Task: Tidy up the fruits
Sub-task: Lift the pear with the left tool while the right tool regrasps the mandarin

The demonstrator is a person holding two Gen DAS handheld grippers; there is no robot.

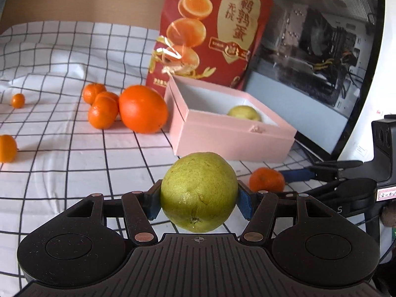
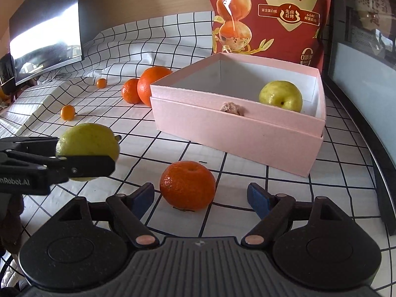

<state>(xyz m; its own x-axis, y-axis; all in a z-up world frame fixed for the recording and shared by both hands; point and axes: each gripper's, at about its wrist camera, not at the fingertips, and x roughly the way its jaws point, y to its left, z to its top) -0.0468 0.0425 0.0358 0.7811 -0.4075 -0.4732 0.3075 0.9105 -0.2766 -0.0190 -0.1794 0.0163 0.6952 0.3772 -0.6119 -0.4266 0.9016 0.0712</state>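
Two grippers: both are showing, one in each hand, over a checked cloth.
Left gripper: its blue pads are pressing on both sides of a green pear, which is hanging clear of the cloth.
Same pear, right view: it is sitting at the left, gripped by the left tool's black fingers, above the cloth and short of the box.
Right gripper: jaws are standing wide and gripping nothing; blue pads are hovering either side of a mandarin without touching it.
Mandarin: it is lying on the cloth just in front of the right tool, near the front wall of the pink box.
Pink box: it is sitting open on the cloth, with a red snack bag standing right behind it.
Second pear: it is lying inside the box, toward the right-hand side.
Big orange: it is resting just beside the box's left wall, touching a cluster of small mandarins.
Loose small fruit: two more tiny oranges are lying farther left on the cloth, well apart from the box.
Monitor: it is leaning behind the box on the right side, as seen from the left camera.
Right tool in left view: its black body is showing at the right edge.
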